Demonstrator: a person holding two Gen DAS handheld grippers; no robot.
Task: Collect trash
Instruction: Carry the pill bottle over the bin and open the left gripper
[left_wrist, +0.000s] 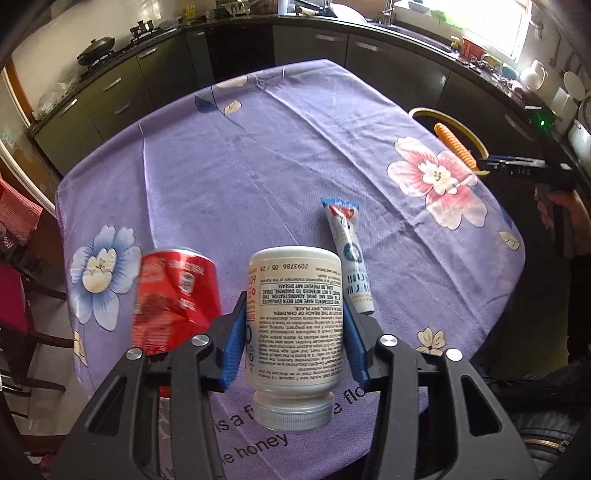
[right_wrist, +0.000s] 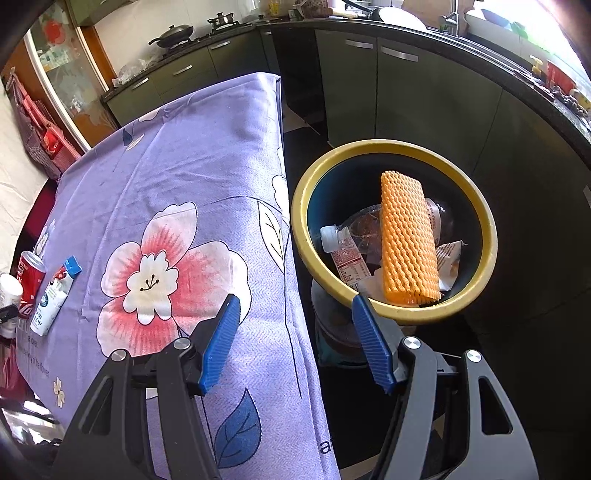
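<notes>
The left gripper (left_wrist: 295, 325) is pinching the white pill bottle (left_wrist: 294, 325) cap-down above the table (left_wrist: 258, 166); the smooth bottle may be slipping w/ only 2 pads holding; the right gripper (right_wrist: 295, 325) is hanging spread beside the bin (right_wrist: 301, 225), approx. empty.

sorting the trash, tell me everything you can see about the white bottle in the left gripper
The white bottle looks like a plastic supplement jar with a white label of small black print and a stamped date code. It is held upside down, its ribbed white screw cap on and pointing toward the camera. The left gripper clamps its sides with both blue pads, lifting it above the purple tablecloth. A dented red can sits just beside it.
</notes>
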